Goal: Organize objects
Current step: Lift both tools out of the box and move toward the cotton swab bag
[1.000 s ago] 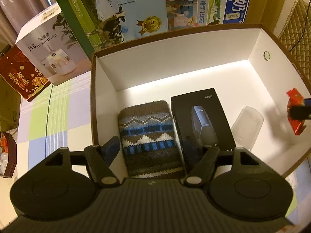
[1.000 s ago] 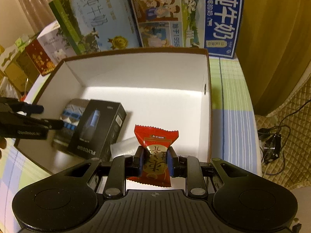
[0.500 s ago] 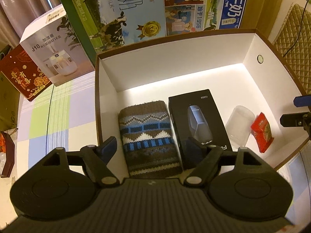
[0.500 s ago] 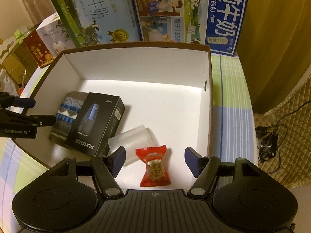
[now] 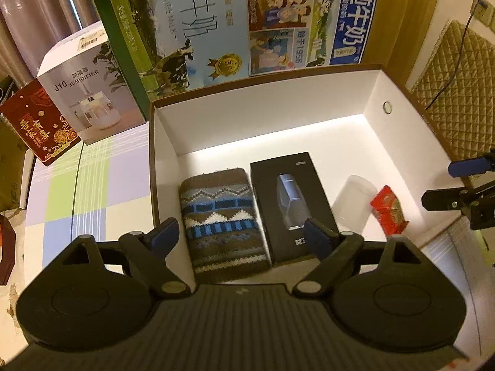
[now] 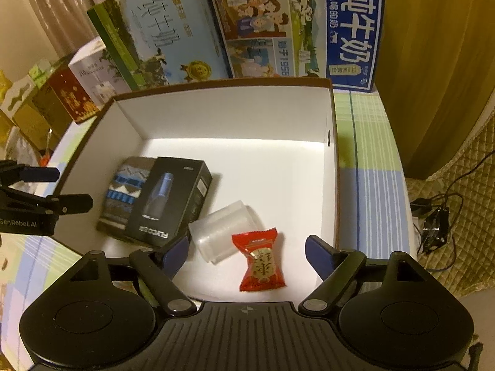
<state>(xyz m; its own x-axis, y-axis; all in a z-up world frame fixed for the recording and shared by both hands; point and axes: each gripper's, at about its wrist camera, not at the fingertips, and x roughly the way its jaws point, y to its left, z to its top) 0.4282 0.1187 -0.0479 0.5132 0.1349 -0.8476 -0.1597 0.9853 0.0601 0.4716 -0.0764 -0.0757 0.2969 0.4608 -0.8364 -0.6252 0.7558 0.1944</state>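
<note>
Along the near edge of the white box (image 6: 330, 167), knitted pouch (image 5: 221, 219), black shaver carton (image 6: 168, 202), clear cup (image 6: 224, 230) and red candy (image 6: 261, 259) lie in a tidy row, both the right gripper (image 6: 247, 252) and left gripper (image 5: 238, 238) wide open, empty.

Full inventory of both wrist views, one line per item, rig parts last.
storage box: 1, white inside, brown rim, on the table
knit pouch: 1, brown and blue pattern, box floor, leftmost
black carton: 1, beside the pouch
plastic cup: 1, clear, lying on its side
candy: 1, red wrapper, next to the cup
milk cartons: 2, blue and green, behind the box
humidifier box: 1, white, left of the box
red box: 1, far left
tablecloth: checked
left gripper: jaws open, empty
right gripper: jaws open above the candy
</note>
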